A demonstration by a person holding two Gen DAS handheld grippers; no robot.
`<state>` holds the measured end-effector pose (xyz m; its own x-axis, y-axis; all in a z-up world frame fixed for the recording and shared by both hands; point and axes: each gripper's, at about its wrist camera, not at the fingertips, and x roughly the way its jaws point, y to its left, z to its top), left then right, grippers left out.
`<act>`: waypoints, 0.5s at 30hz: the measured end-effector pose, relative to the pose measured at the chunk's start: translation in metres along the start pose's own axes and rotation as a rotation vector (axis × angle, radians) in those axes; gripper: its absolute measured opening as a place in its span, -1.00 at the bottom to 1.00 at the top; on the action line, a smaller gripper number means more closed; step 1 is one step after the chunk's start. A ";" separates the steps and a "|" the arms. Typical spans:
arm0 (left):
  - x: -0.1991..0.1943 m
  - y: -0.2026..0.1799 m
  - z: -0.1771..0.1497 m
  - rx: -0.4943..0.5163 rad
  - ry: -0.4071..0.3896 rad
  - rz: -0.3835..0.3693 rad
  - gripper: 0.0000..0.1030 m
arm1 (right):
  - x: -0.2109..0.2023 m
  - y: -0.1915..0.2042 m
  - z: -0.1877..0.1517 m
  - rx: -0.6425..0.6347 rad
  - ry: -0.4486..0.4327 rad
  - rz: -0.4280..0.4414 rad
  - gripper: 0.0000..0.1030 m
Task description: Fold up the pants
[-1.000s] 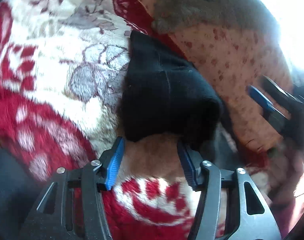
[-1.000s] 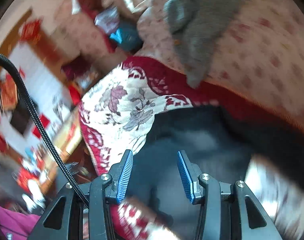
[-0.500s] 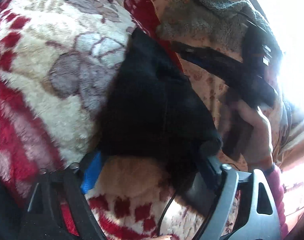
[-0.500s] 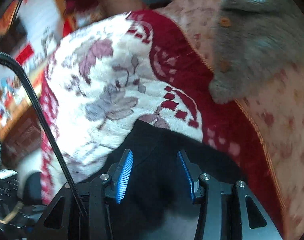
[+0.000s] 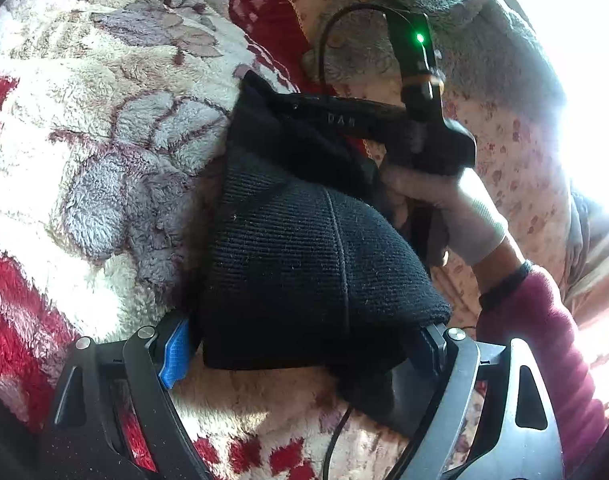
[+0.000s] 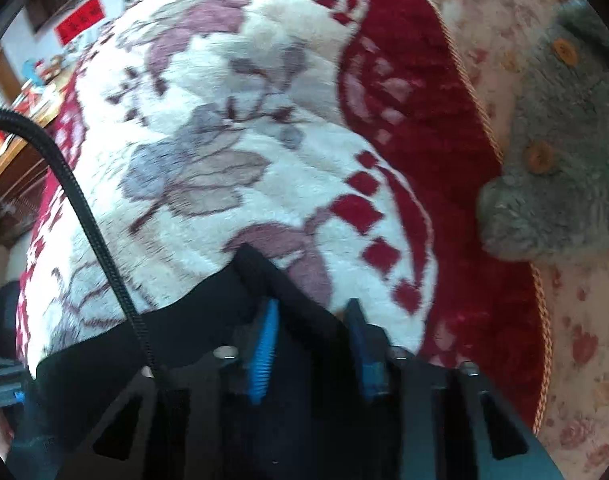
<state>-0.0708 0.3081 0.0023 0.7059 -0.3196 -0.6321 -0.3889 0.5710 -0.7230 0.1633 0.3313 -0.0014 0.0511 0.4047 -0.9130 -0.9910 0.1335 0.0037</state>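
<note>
Black knit pants (image 5: 304,248) lie in a folded bundle on a white and red floral fleece blanket (image 5: 104,140). My left gripper (image 5: 304,352) stands wide open, and the bundle's near end sits between its fingers without being pinched. In the same view the right gripper (image 5: 272,100) reaches down to the pants' far corner, carried by a gloved hand (image 5: 456,208) in a crimson sleeve. The right wrist view shows the right gripper (image 6: 312,344) with its jaws closing. The pants' (image 6: 208,320) far hem corner lies between the blue pads (image 6: 264,348).
A grey fleece garment (image 6: 552,160) with wooden buttons lies to the right on a pink flowered sheet (image 5: 504,160). The blanket's red border (image 6: 444,160) runs between them. A black cable (image 6: 84,208) crosses the left of the right wrist view. Furniture and red decorations show far left.
My left jaws have spread wide around the bundle's near end. The right gripper has swung in from the right and down onto the pants' far corner, and its jaws have narrowed.
</note>
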 end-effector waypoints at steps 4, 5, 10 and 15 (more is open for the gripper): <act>-0.004 0.000 0.002 0.064 -0.034 0.047 0.00 | -0.007 0.010 -0.006 -0.034 -0.003 -0.052 -0.85; -0.003 0.000 0.004 0.074 -0.030 0.063 -0.31 | -0.011 0.013 -0.007 -0.046 -0.008 -0.067 -0.87; 0.003 0.002 0.027 0.086 0.005 0.085 -0.65 | -0.036 0.007 -0.001 -0.017 -0.088 -0.134 -0.88; -0.005 -0.004 0.047 0.155 -0.075 0.143 -0.72 | -0.049 -0.009 0.017 0.065 -0.182 -0.216 -0.88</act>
<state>-0.0449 0.3434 0.0217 0.6945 -0.1736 -0.6983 -0.3966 0.7173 -0.5728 0.1722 0.3258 0.0508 0.2872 0.5156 -0.8073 -0.9451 0.2899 -0.1511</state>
